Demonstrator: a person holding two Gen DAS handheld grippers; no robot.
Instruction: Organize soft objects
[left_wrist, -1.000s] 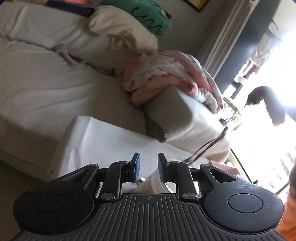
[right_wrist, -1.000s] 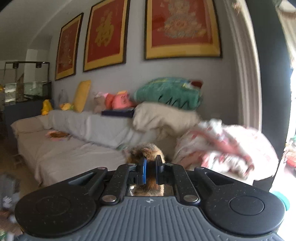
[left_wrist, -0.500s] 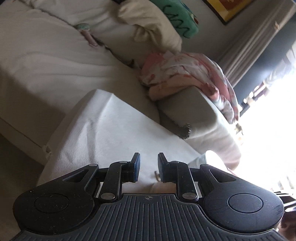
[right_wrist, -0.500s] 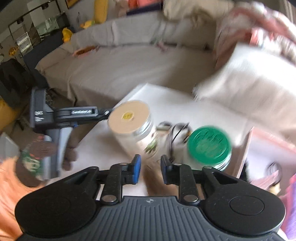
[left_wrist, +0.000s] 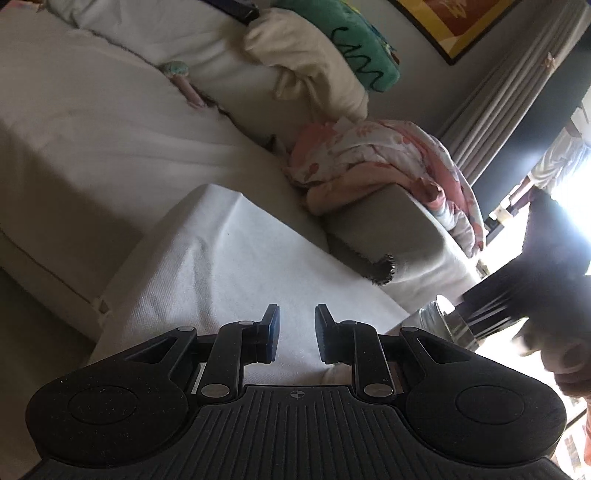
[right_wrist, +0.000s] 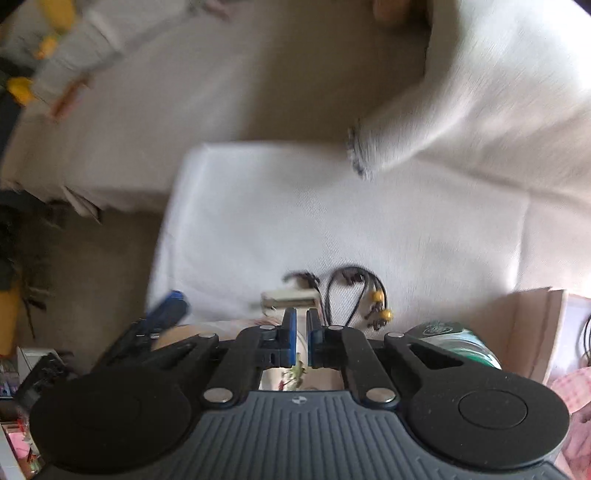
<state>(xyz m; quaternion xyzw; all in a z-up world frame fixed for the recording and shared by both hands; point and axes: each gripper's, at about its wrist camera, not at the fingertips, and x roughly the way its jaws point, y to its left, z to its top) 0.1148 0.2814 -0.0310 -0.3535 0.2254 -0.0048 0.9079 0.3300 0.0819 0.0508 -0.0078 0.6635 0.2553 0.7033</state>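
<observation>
Judging from the soft things in sight, the pink floral blanket (left_wrist: 373, 162) is taken as the likeliest next item. It lies bunched over the arm of the sofa (left_wrist: 92, 129), with a cream pillow (left_wrist: 310, 62) and a green plush cushion (left_wrist: 351, 33) stacked behind it against the backrest. A small pink and green toy (left_wrist: 181, 79) lies in the seat crease, well apart from these.

The blanket is expected to be light, limp and easily snagged. If it is pinched at one edge, it will probably trail and unfold, so a thick fold near the middle of the heap is preferred. The pillow and cushion should compress under the pads without slipping, and a corner or seam is judged the surest hold. Nothing here looks fragile.

The left hand-held gripper (left_wrist: 295, 321) is held over the white-clothed counter (left_wrist: 229, 258), its jaws a little apart and empty. The right hand-held gripper (right_wrist: 301, 321) is pointed steeply down at the same counter above a coiled cable (right_wrist: 354, 291). Its jaws have just been closing to a narrow slit, and nothing is seen between them. A green-lidded jar (right_wrist: 454, 339) stands just beside it; care is advised there.
</observation>
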